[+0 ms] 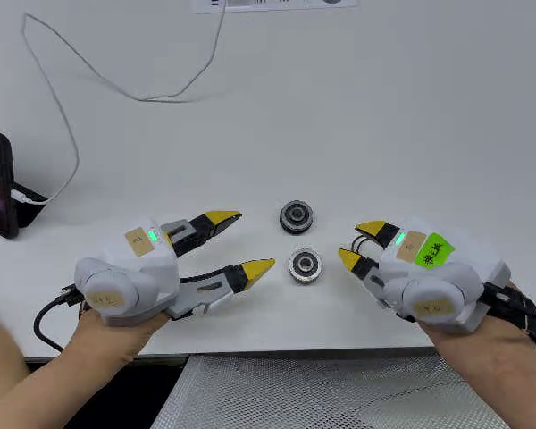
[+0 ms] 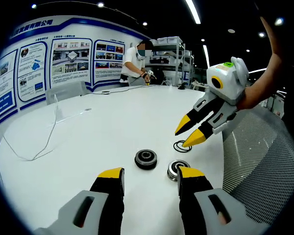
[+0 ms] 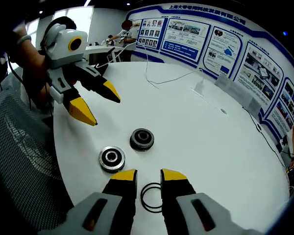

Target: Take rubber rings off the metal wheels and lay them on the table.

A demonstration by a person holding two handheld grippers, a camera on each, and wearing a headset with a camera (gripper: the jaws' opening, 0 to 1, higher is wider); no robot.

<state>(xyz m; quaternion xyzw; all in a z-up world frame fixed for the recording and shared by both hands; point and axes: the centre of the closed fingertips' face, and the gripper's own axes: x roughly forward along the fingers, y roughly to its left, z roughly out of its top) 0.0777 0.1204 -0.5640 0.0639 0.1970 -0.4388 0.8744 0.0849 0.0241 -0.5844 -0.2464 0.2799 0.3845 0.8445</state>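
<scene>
Place: a company lab or showroom hall is showing here.
Walls: blue-trimmed display boards [image 2: 71,61] are lining the wall, carrying photos and text.
Storage: metal shelving [image 2: 172,49] is holding boxes at the back.
Ceiling: strip lights [image 2: 192,11] are glowing overhead.
Work area: a person [image 2: 136,61] is standing at the far edge of a large white surface [image 2: 103,122].

Two wheels [image 1: 305,264] lie flat — ring [image 3: 141,197] seemingly loose.

Our left gripper [image 1: 250,239] is a rounded white shell with a tan label and a green light. Our right gripper [image 1: 351,241] adds a bright green sticker [image 1: 434,251]. Both have black jaws tipped yellow, and black cables [image 1: 46,315] behind.
</scene>
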